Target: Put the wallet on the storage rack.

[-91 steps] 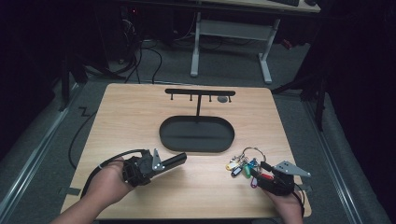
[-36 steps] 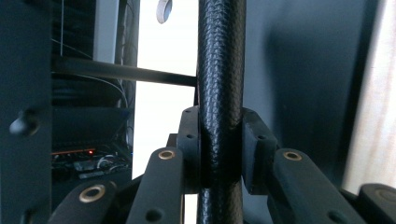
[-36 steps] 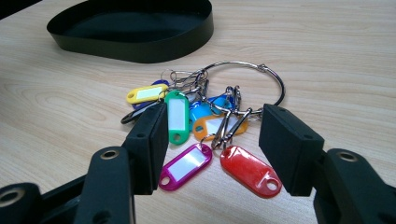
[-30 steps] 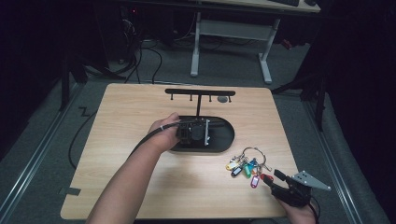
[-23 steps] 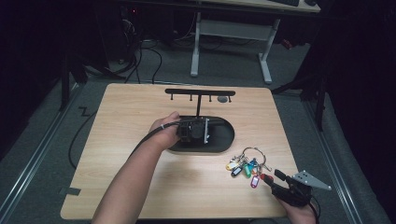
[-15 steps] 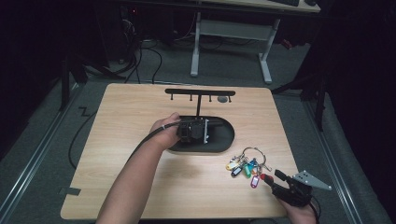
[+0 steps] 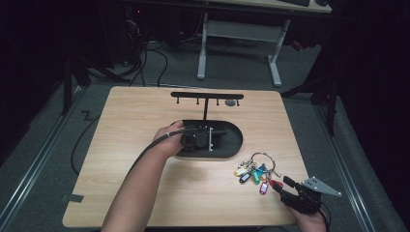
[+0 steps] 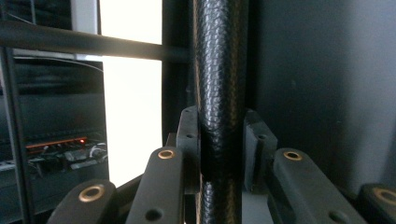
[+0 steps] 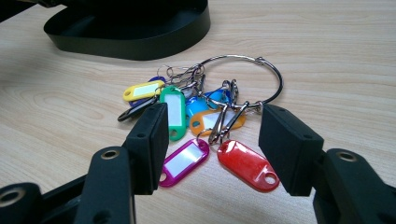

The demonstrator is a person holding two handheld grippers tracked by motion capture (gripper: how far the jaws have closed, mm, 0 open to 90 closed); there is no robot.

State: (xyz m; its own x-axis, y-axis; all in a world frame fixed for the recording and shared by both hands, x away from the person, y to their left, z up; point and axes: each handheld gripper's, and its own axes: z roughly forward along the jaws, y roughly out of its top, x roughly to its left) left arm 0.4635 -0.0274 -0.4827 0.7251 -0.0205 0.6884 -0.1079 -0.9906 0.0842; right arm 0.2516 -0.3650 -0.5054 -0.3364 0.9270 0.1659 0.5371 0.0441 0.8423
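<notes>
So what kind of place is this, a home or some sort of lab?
Most likely a lab or workshop set up for recording, not a home. A plain wooden table stands alone on grey carpet in a dark room, cables trail over the floor behind it, and a white desk frame stands at the back.

No readable text or labels.

Stand base [image 7: 227, 145] sat at bench [image 7: 145, 193] centre, upright post [image 7: 205, 108] rising behind it, key ring [image 7: 254, 169] lay right and nearer, right claw [image 7: 279, 186] just before ring.
</notes>
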